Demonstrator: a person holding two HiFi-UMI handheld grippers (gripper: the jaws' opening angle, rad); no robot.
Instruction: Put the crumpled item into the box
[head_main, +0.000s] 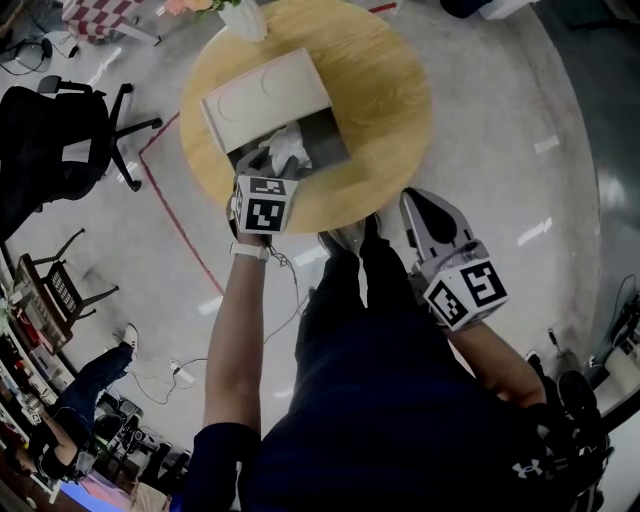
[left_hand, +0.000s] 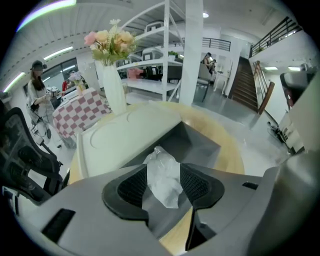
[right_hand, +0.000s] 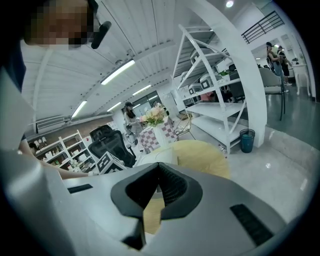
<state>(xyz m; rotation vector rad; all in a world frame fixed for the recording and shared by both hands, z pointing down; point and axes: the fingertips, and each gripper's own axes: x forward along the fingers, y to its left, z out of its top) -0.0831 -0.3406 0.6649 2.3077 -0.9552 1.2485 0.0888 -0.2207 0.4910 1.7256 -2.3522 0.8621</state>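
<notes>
The right claw (head_main: 425, 215) is held close to the body, at the near edge of the table (head_main: 390, 90), pointing only a little downward. Its jaws are closed together with nothing between them, and it takes no part in the work.

The left arm is stretched forward, and the left claw (left_hand: 164, 186) points steeply down over the open end of the box (head_main: 335, 150). Its jaws stand wide. The crumpled item (left_hand: 162, 175), a piece of white, half-clear film, shows in the gap between the pads (left_hand: 132, 187), but they do not press on it. In the head view it lies within the box walls, in the grey inside.

So I judge that the step in hand is the release, and the task is almost done. The next move calls for lifting the left claw straight up and away. If a corner of the film sticks to a pad, it could come up with the claw.

Farther on, the white lid (left_hand: 125, 135) covers the rest of the box, and a vase (left_hand: 114, 85) with flowers stands behind it.
</notes>
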